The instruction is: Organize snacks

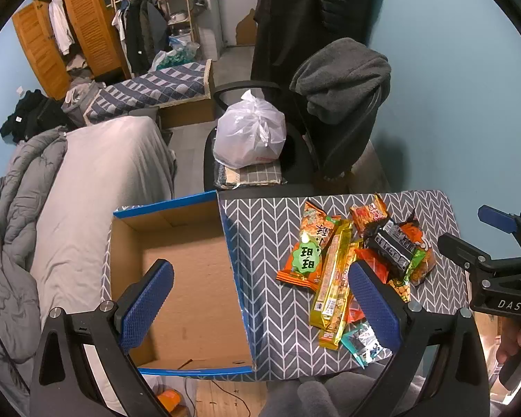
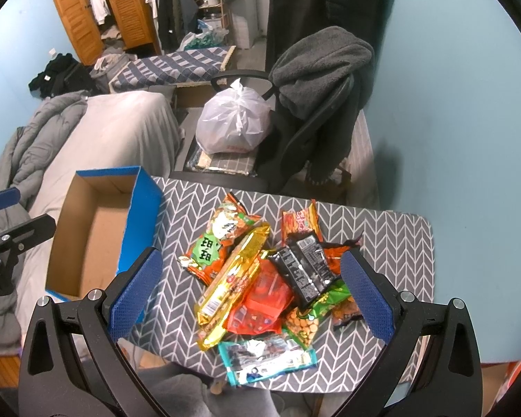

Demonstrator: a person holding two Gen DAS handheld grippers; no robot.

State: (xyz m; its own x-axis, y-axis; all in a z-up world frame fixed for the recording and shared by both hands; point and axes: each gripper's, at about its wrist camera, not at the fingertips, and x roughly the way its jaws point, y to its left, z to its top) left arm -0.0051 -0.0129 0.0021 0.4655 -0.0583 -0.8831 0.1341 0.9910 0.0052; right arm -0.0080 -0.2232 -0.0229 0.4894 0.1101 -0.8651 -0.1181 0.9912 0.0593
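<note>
A pile of snack packets lies on the grey chevron tablecloth (image 2: 382,243): a long gold packet (image 2: 232,278), an orange and green packet (image 2: 218,239), a black packet (image 2: 305,264), a red packet (image 2: 264,299) and a teal packet (image 2: 264,358) at the near edge. An empty cardboard box (image 2: 97,236) with blue outer walls stands at the table's left end. My right gripper (image 2: 251,257) hovers open above the pile. My left gripper (image 1: 260,269) is open above the box (image 1: 184,278) and its right wall. The gold packet (image 1: 333,278) lies by its right finger. Neither gripper holds anything.
Behind the table an office chair (image 2: 305,132) carries a grey fleece (image 2: 323,59) and a white plastic bag (image 2: 232,121). A bed with a grey duvet (image 1: 87,180) lies left of the box. A blue wall (image 2: 451,104) is on the right.
</note>
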